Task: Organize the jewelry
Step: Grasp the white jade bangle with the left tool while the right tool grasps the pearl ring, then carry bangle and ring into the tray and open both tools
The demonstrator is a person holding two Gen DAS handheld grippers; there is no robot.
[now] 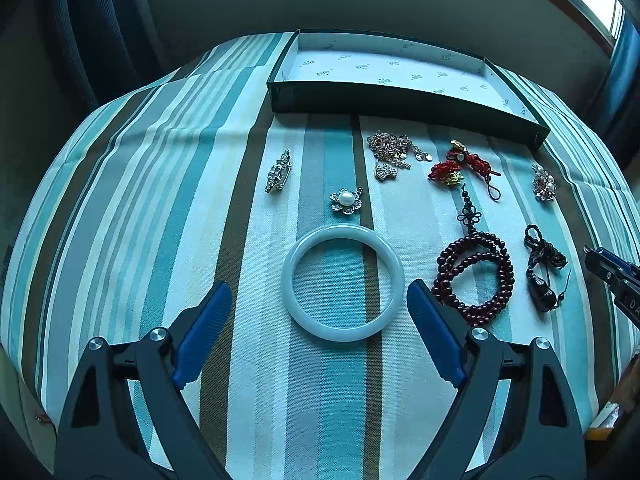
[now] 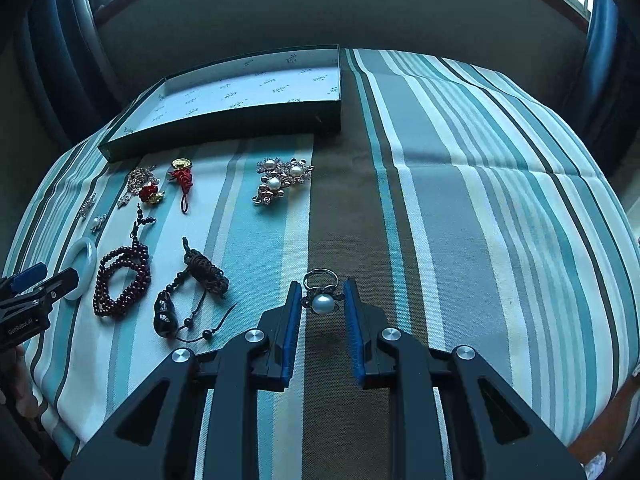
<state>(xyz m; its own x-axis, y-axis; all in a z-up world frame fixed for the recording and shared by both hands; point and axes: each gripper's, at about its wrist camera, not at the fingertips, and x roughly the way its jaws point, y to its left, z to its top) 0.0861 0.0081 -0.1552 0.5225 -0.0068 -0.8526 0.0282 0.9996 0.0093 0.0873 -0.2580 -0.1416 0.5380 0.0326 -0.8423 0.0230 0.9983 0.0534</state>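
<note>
My left gripper [image 1: 319, 294] is open wide, its blue pads on either side of a pale jade bangle [image 1: 343, 282] lying flat on the striped cloth; it does not touch it. My right gripper [image 2: 322, 292] is narrowed around a pearl flower ring [image 2: 322, 299]; the pads flank the ring closely, and contact is unclear. Other jewelry lies on the cloth: a dark red bead bracelet [image 1: 474, 278], a black cord pendant [image 1: 542, 270], red knot charms [image 1: 460, 166], a pearl flower brooch [image 1: 346, 200], a silver bar brooch [image 1: 279, 171], a chain pile [image 1: 392, 152], and a three-pearl brooch [image 2: 282, 180].
A shallow dark green box [image 1: 400, 104] with a white printed lining stands open at the back of the table; it also shows in the right wrist view [image 2: 224, 128]. The striped tablecloth [image 2: 480, 200] covers the table. Windows and dark curtains are behind.
</note>
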